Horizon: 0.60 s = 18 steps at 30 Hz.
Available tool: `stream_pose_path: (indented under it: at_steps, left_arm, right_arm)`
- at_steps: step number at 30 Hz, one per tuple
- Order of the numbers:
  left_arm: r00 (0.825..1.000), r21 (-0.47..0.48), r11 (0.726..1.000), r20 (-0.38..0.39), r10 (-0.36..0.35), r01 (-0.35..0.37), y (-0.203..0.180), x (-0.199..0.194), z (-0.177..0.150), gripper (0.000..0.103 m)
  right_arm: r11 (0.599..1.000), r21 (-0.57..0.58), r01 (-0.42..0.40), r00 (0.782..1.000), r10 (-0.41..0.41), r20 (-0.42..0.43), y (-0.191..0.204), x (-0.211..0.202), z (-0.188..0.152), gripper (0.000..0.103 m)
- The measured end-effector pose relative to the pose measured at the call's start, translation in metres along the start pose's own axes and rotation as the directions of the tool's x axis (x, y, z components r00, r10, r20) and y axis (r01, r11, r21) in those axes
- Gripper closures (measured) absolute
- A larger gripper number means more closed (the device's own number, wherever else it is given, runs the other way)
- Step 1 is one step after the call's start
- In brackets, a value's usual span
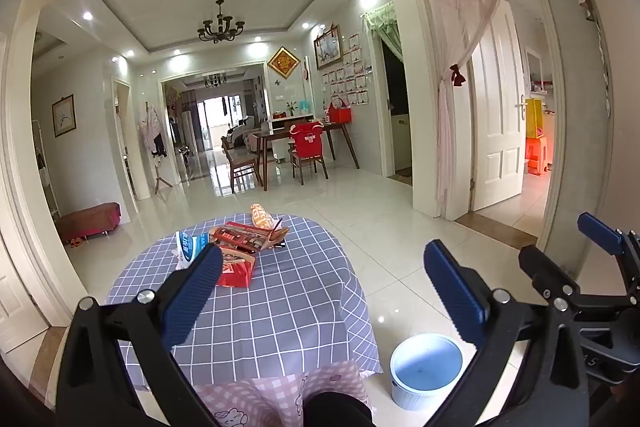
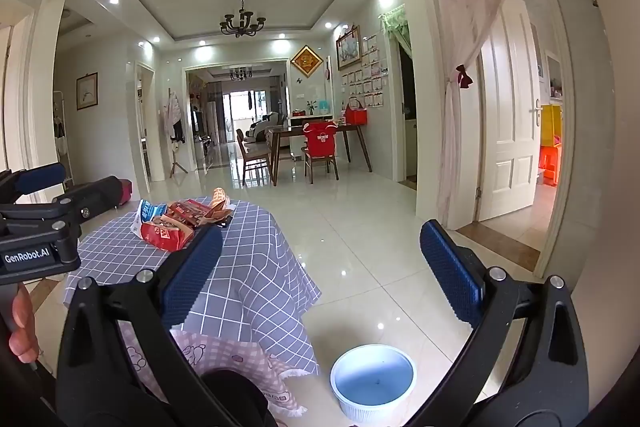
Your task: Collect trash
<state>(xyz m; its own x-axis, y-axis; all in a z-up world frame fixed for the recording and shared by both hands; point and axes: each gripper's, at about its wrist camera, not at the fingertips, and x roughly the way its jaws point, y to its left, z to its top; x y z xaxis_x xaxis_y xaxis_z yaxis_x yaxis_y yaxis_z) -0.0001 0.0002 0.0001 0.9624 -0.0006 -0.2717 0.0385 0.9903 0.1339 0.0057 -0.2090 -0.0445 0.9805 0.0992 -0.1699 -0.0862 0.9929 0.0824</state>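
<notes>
Several snack wrappers lie on the far part of a low table with a grey checked cloth (image 1: 280,307): a red packet (image 1: 236,273), a blue-white packet (image 1: 190,245), a brown-red wrapper (image 1: 248,237) and an orange one (image 1: 262,215). My left gripper (image 1: 324,291) is open and empty, short of the wrappers. My right gripper (image 2: 320,263) is open and empty over the floor beside the table (image 2: 256,267). The red packet (image 2: 166,233) lies left of it. A pale blue bin (image 1: 426,371) (image 2: 374,379) stands on the floor, empty. Each gripper shows in the other's view (image 1: 560,243) (image 2: 68,187).
A pink checked cloth (image 2: 224,359) drapes over a person's lap at the near table edge. A hand (image 2: 20,327) holds the left gripper. Glossy tiled floor (image 2: 360,227) stretches to a dining table with chairs (image 2: 316,143). A white door (image 2: 512,115) stands open at right.
</notes>
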Motion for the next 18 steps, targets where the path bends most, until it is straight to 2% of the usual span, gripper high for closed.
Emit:
stream_pose_path:
  at_steps: [18]
  left_arm:
    - [1.0, 0.003, 1.0, -0.003, 0.0, 0.0, 0.0001, -0.0004, -0.0004, 0.004]
  right_arm:
    - [1.0, -0.004, -0.002, 1.0, 0.002, -0.001, 0.0032, 0.0015, -0.0004, 0.006]
